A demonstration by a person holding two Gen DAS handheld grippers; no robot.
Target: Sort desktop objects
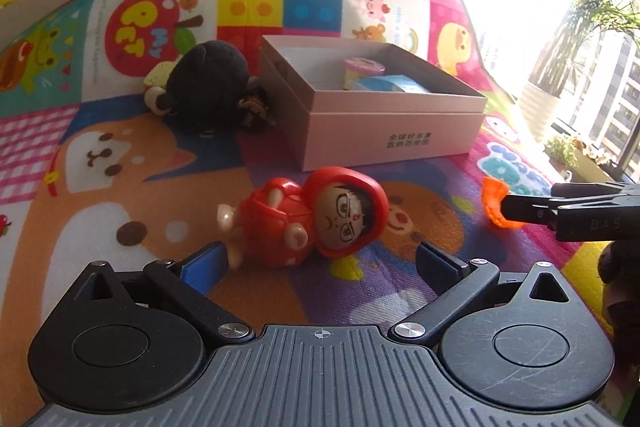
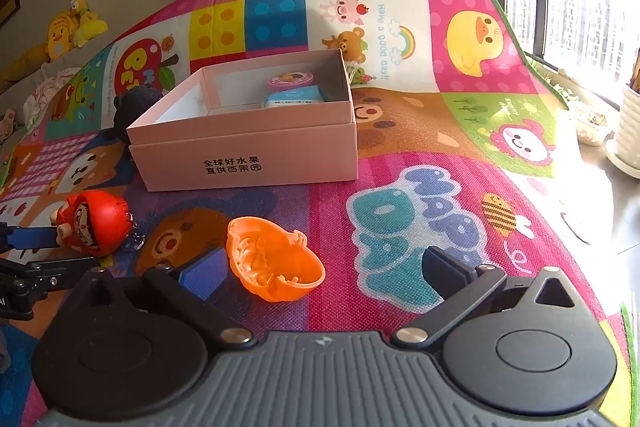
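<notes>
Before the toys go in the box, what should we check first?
1. Left hand-held gripper open around the red hooded doll: ok, jaws wide, doll lying between them.
2. Right hand-held gripper open by the orange shell: ok, shell sits nearer the left finger.
3. Pink box open on top: ok, no lid on it.
4. Room left in the box: ok, a blue item and a round pink item fill only the far part.
5. Doll's key ring free of the mat: cannot tell.
6. Black plush sorted: not ok, it lies outside beside the box.
</notes>
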